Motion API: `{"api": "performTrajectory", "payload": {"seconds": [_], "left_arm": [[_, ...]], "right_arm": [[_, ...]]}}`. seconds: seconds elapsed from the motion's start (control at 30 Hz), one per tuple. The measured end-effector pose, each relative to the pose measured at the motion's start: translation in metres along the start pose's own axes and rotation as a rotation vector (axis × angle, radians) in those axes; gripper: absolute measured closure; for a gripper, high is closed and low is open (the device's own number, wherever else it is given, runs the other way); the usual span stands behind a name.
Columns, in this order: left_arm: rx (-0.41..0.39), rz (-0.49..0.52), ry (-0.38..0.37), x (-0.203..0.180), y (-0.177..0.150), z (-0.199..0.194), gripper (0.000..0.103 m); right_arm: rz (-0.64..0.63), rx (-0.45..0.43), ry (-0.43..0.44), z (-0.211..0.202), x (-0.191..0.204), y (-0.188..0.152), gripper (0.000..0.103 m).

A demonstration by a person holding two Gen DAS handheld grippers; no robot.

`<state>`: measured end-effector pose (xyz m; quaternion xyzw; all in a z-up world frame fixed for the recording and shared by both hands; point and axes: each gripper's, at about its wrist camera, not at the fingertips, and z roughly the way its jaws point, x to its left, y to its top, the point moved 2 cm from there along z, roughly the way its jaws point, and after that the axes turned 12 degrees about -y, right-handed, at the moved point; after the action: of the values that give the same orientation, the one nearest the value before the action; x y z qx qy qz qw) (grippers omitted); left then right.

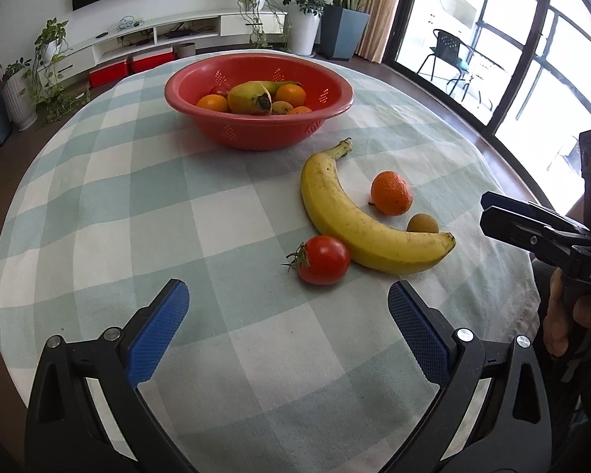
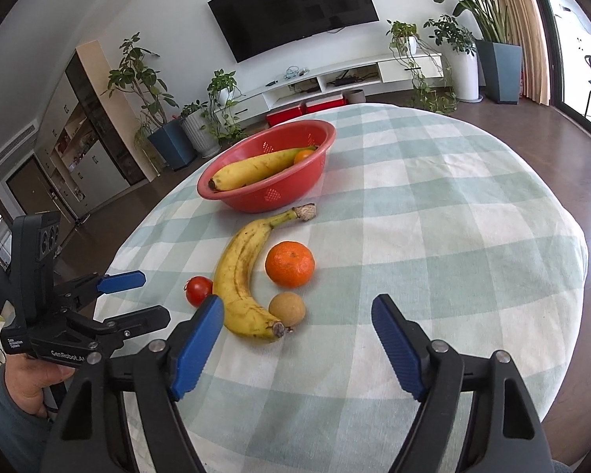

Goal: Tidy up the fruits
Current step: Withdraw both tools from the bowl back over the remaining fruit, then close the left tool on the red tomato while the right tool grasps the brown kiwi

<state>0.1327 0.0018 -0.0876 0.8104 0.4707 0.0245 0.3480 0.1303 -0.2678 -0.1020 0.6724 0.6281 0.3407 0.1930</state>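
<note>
Both grippers are hanging over the checked cloth (image 1: 224, 236) with jaws spread and nothing between them: the left gripper (image 1: 287, 301) just short of the tomato (image 1: 324, 259), the right gripper (image 2: 297, 311) just short of the banana (image 2: 240, 280) tip and the small brown fruit (image 2: 287, 306). The tomato is touching the banana's outer curve, while the orange (image 2: 290, 264) and brown fruit are sitting in its inner curve. Beyond them the red bowl (image 1: 232, 134) is holding another banana and oranges.

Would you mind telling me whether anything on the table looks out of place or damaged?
Nothing looks damaged or spilled. Four fruits lie loose on the checked cloth outside the red basket: a banana, an orange, a tomato and a small brown fruit. The banana is brown-speckled.
</note>
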Motion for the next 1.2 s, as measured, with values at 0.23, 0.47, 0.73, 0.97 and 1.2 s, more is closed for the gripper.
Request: {"api": "performTrajectory", "payload": {"seconds": [0.23,0.47,0.73,0.97,1.2], "left_arm": [[0.073,0.124,-0.022,-0.008,0.012,0.017,0.007],[0.132,0.164,-0.035,-0.007,0.024,0.04,0.036],[0.155,0.159,-0.047,-0.003,0.019,0.052,0.056],[0.155,0.182,-0.042,-0.008,0.019,0.055,0.056],[0.137,0.182,-0.042,-0.007,0.02,0.057,0.067]], "right_arm": [[0.008,-0.006,0.002,0.0,-0.001,0.0,0.024],[0.011,-0.004,0.003,0.0,-0.001,0.0,0.025],[0.003,0.005,0.004,0.001,-0.001,-0.002,0.025],[-0.002,0.015,0.005,0.003,0.001,-0.003,0.029],[0.012,0.028,0.009,0.002,-0.001,-0.003,0.031]]}}
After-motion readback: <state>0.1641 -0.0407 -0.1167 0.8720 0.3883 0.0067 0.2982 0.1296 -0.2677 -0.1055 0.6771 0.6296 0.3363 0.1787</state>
